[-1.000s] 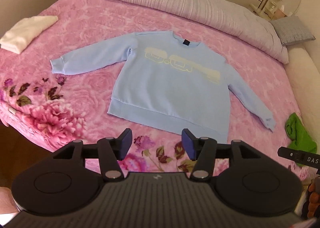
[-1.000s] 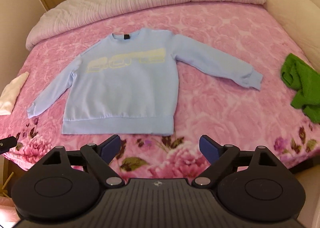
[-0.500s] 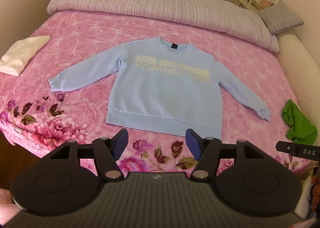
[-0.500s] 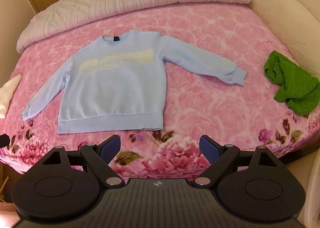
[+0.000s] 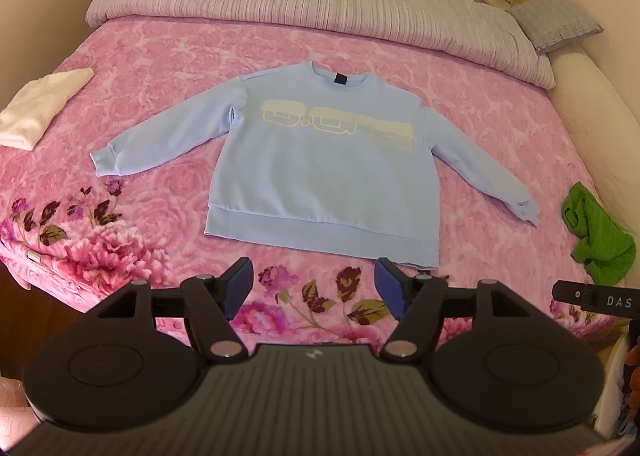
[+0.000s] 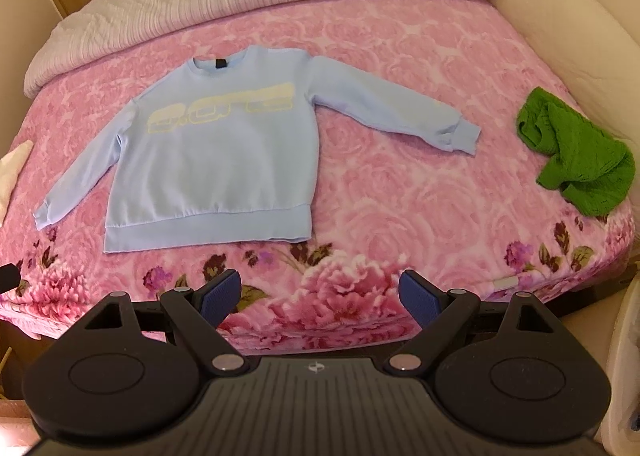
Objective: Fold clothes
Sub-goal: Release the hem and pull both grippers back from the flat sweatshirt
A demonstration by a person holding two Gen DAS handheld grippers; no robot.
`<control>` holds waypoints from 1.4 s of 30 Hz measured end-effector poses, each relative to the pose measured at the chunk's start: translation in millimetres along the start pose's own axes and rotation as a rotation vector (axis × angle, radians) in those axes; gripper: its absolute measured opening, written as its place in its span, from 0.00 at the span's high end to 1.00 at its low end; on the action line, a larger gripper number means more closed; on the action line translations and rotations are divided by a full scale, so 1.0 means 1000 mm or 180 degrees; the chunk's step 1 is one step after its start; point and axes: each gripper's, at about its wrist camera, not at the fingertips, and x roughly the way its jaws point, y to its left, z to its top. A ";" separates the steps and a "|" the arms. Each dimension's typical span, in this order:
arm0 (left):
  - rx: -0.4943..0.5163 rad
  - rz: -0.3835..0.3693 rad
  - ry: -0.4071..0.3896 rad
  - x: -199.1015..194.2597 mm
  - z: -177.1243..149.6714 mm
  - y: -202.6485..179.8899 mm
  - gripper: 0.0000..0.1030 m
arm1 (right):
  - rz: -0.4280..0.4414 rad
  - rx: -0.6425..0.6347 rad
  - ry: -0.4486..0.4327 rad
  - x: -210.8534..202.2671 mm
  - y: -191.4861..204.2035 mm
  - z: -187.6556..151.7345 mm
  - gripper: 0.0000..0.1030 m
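Note:
A light blue sweatshirt (image 5: 320,171) (image 6: 216,171) with pale yellow lettering lies flat, face up, on the pink flowered bedspread (image 5: 168,67), both sleeves spread out to the sides. My left gripper (image 5: 314,288) hovers over the near edge of the bed, short of the sweatshirt's hem; its jaws are opening and hold nothing. My right gripper (image 6: 320,294) hangs above the bed's front edge, to the right of the hem, open and empty. Neither gripper touches the cloth.
A crumpled green garment (image 5: 596,240) (image 6: 572,159) lies near the bed's right edge. A folded white cloth (image 5: 40,111) rests at the left edge. A grey quilt (image 5: 320,3) lies rolled along the head of the bed, with a grey pillow (image 5: 556,23) beside it.
Both grippers have drawn back and up, so more of the bed shows. The left gripper's jaws have spread wider. The sweatshirt has not moved.

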 end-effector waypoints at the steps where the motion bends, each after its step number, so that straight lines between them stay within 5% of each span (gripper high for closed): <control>1: -0.0003 0.0004 0.0003 0.000 -0.001 -0.001 0.38 | 0.0002 -0.0009 0.0004 0.000 0.000 0.000 0.14; 32: -0.0236 0.0189 0.0040 0.008 0.003 0.010 0.34 | 0.0148 -0.0264 -0.0012 0.012 0.014 0.025 0.14; 42: -0.0678 0.0036 0.0152 0.041 0.015 0.048 0.32 | 0.0249 -0.0216 0.0147 0.050 0.022 0.046 0.14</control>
